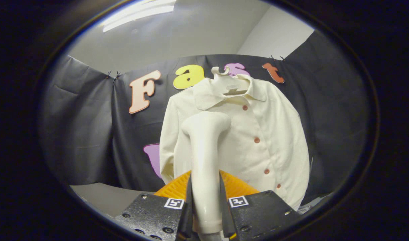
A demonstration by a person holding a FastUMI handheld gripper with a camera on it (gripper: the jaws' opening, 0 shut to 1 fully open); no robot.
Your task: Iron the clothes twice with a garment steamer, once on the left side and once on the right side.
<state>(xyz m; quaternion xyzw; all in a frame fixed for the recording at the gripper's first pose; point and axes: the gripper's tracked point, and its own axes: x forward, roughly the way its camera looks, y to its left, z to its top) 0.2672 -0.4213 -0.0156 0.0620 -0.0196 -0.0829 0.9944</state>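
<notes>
Gripper view: cream shirt (258, 134) hangs on pale hanger (229, 83) against black cloth wall (90, 134), collar up, row of reddish buttons (257, 140) down front, sleeves hanging at both sides. Shirt beyond fingers, apart from steamer head. Pale table (104, 197) below cloth at left. Steamer (204, 160) stands upright between fingers, head covering part of shirt's front near its sleeve. Gripper (206, 207) narrowed, both fingers pressing steamer handle. Orange ribbed part (237, 187) just behind handle, above finger blocks.
</notes>
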